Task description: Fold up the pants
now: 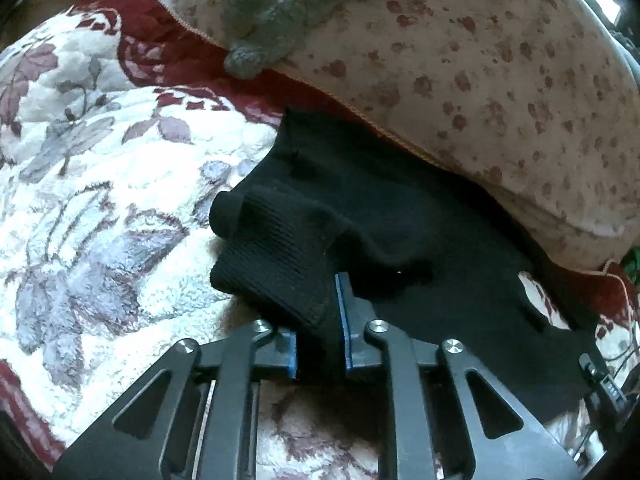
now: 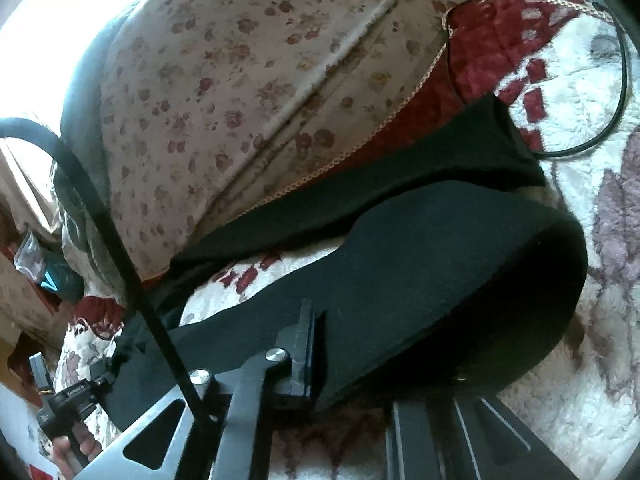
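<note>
**Black pants held at both ends over a floral bedspread**

Fleecy white bedding (image 1: 120,184) printed with grey-purple flowers and dark red borders filled both views, with a pink floral pillow (image 1: 500,92) lying along its far side.

On that bedding lay the black pants (image 1: 360,216), stretched beside the pillow's piped edge and partly tucked against it. In the left wrist view a ribbed cuff end was bunched and lifted off the blanket, with the rest of the cloth spreading away to the right. The left gripper (image 1: 320,328) pinched that ribbed end between its 2 blue-edged pads, the cloth filling the narrow gap between them.

In the right wrist view the pants (image 2: 420,264) ran as 2 dark bands: 1 flat along the pillow, the other curled up in a broad fold toward the camera. The right gripper (image 2: 316,364) had its left finger (image 2: 302,344) pressed against the near edge of that fold; the other finger was hidden under the cloth, so it probably clamped the fabric, though the closure itself could not be seen.

A grey knitted garment (image 1: 272,28) draped over the pillow's top. A thin black cable (image 2: 600,120) looped across the bedding at the right, and a black strap (image 2: 120,240) crossed the foreground of the right wrist view.
</note>
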`<state>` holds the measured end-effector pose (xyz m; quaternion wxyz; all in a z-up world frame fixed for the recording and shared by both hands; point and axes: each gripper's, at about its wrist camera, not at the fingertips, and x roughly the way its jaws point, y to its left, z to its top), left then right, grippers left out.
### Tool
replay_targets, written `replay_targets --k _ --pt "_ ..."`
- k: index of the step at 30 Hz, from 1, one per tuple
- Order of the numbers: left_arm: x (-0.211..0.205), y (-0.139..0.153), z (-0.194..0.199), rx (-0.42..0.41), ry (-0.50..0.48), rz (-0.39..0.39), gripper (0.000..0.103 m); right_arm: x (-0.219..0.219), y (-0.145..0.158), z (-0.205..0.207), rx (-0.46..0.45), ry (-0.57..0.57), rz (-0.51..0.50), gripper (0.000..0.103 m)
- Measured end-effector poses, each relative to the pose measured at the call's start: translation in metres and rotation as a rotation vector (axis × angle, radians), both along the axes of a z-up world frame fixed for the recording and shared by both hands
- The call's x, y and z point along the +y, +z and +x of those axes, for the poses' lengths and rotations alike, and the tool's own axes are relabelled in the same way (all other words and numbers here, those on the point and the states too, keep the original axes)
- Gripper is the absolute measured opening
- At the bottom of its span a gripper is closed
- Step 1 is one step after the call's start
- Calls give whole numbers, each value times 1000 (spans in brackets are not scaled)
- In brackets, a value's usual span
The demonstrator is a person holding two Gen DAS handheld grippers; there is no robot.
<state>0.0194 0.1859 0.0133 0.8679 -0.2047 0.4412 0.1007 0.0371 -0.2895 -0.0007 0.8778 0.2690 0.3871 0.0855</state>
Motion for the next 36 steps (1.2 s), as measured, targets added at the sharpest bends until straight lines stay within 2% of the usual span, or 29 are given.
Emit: replay_targets --k 8,18,22,27,30,34,36 --pt "12 24 -11 -19 -55 16 12 10 15 -12 -18 35 25 7" --pt "50 50 -42 -37 -39 77 12 56 25 -42 3 133 76 7" --pt "74 46 -59 -17 4 106 12 82 23 -57 18 190 104 7" --pt "96 22 -72 31 61 83 12 110 12 -70 42 249 100 7" --pt "92 8 -73 37 79 90 12 112 1 -69 62 243 110 7" --pt "86 12 -76 1 91 107 14 104 -7 -67 84 236 146 7" --pt "87 16 -77 -8 89 107 18 97 -7 -66 87 225 164 10"
